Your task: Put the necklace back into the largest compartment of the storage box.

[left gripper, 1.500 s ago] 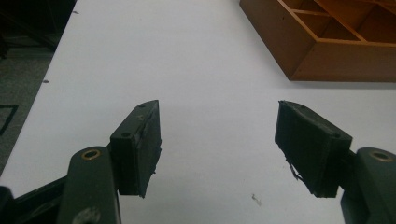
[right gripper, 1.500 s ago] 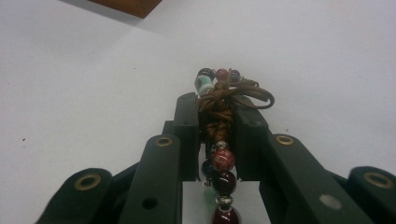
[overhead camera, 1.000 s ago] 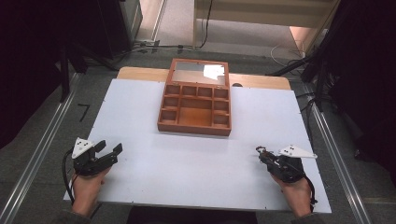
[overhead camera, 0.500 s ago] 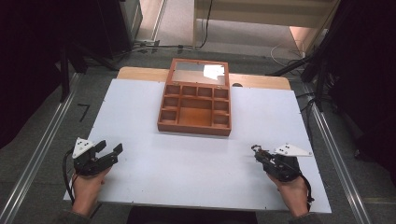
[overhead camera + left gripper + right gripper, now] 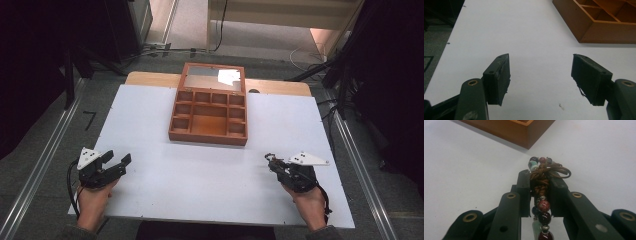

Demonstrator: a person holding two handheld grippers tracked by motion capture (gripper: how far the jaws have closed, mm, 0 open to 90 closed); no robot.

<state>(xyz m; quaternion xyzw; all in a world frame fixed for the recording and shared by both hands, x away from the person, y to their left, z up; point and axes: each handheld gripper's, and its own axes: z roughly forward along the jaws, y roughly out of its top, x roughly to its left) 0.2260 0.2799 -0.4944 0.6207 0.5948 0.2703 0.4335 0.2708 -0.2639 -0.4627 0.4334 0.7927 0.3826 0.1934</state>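
Both claws hover: the right claw (image 5: pixel 270 161), clamped on a beaded bracelet (image 5: pixel 541 182), has edged leftward; the left claw (image 5: pixel 541 77) stays apart.

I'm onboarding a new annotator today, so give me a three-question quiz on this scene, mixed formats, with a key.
1. True or false: the left gripper is clamped on something.
2. What does the right gripper hold? A) a coin B) a beaded bracelet C) a key
3. Fill in: the wooden box with compartments has its lid ____.

Key: 1. False, its jaws stand wide apart over the white table. 2. B. 3. Open.
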